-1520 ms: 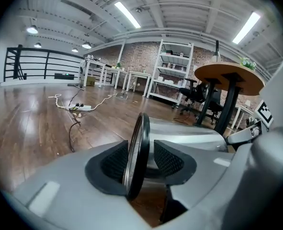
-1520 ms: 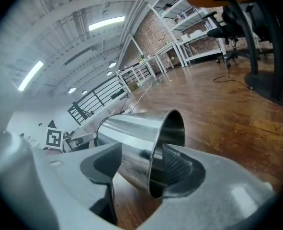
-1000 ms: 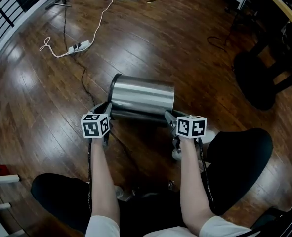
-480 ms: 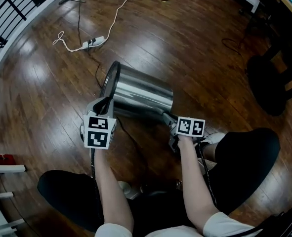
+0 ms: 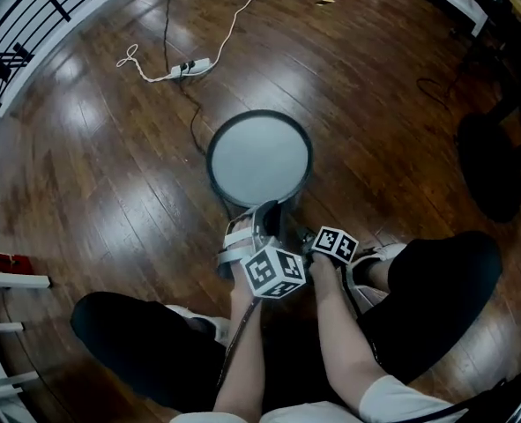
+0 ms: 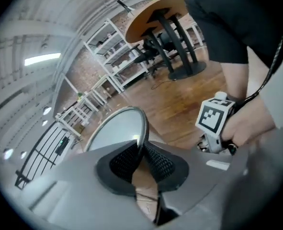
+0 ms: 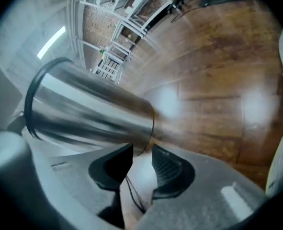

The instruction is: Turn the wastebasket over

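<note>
The steel wastebasket [image 5: 260, 157] stands nearly on end on the wood floor. Its round pale-grey face, ringed by a dark rim, is turned up at the head view. I cannot tell whether that face is the mouth or the base. My left gripper [image 5: 273, 211] is at the near side of the upper rim. In the left gripper view it [image 6: 138, 150] is shut on that thin rim [image 6: 142, 128]. My right gripper [image 5: 302, 234] sits lower, beside the left one. In the right gripper view its pads [image 7: 141, 159] stand a little apart on the lower end's edge [image 7: 150, 128].
A white power strip with its cord [image 5: 189, 66] and a black cable [image 5: 194, 117] lie on the floor beyond the basket. A black chair base [image 5: 498, 166] is at the right, a railing [image 5: 31, 25] at the far left. My legs and a white shoe [image 5: 379, 254] are close behind the grippers.
The wastebasket has swung from lying on its side to standing on end. My left gripper moved right and up with the rim; my right gripper sank toward the floor.
</note>
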Available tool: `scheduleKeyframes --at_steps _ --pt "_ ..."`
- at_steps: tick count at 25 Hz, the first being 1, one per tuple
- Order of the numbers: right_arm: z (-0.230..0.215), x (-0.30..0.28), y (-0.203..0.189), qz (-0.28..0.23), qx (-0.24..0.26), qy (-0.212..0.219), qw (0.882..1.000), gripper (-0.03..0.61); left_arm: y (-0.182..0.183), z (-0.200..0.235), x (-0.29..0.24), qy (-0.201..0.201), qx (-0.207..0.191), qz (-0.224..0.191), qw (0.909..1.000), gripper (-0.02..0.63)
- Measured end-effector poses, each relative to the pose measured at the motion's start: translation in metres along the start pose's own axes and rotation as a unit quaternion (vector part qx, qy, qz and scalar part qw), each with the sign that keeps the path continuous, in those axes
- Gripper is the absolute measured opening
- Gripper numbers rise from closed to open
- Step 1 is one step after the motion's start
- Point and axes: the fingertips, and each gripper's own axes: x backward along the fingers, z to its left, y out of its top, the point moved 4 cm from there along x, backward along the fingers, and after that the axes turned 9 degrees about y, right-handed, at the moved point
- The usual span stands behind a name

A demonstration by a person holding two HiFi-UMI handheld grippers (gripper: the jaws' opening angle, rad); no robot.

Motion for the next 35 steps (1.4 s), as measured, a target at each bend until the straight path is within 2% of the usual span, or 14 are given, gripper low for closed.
scheduleKeyframes --at_steps 3,6,7,8,9,10,12,17,19,23,25,29,32,35 --pt "0.014 0.015 0.043 -0.042 0.066 0.014 0.997 0.104 -0.003 0.004 -0.005 0.009 0.025 -0.006 0.9996 0.063" --pt "0.046 0.032 0.065 -0.052 0.169 0.031 0.984 0.104 -0.002 0.004 -0.005 0.012 0.034 -0.007 0.9993 0.064" --pt "0.060 0.039 0.070 -0.056 0.202 0.040 0.977 0.104 -0.001 0.005 -0.003 0.018 0.061 -0.014 0.9979 0.068" --pt "0.075 0.047 0.072 -0.059 0.232 0.053 0.969 0.106 0.000 0.009 0.001 0.027 0.109 -0.028 0.9932 0.069" --pt "0.088 0.054 0.071 -0.059 0.258 0.069 0.962 0.106 0.001 0.016 0.009 0.038 0.173 -0.048 0.9830 0.060" --pt "0.100 0.062 0.067 -0.056 0.280 0.086 0.955 0.106 0.001 0.024 0.019 0.053 0.237 -0.070 0.9675 0.060" --pt "0.118 0.079 0.052 -0.050 0.323 0.112 0.939 0.106 -0.003 0.037 0.045 0.086 0.320 -0.102 0.9380 0.081" --pt "0.161 0.131 0.015 -0.042 0.427 0.161 0.889 0.106 -0.019 0.047 0.118 0.150 0.389 -0.119 0.9012 0.103" --pt "0.177 0.166 0.004 -0.045 0.467 0.174 0.866 0.108 -0.019 0.036 0.150 0.163 0.406 -0.121 0.8911 0.106" --pt "0.198 0.251 -0.011 -0.076 0.529 0.196 0.822 0.152 0.002 -0.002 0.212 0.182 0.380 -0.141 0.8958 0.134" --pt "0.199 0.290 -0.023 -0.087 0.549 0.201 0.807 0.193 0.013 -0.025 0.245 0.188 0.375 -0.152 0.8947 0.147" --pt "0.180 0.371 -0.049 -0.117 0.552 0.208 0.799 0.282 0.035 -0.079 0.308 0.189 0.392 -0.168 0.8845 0.195" --pt "0.160 0.425 -0.070 -0.137 0.566 0.197 0.789 0.412 0.046 -0.118 0.353 0.195 0.394 -0.176 0.8811 0.262" --pt "0.141 0.483 -0.087 -0.142 0.573 0.188 0.785 0.436 0.059 -0.156 0.398 0.196 0.403 -0.176 0.8762 0.342"
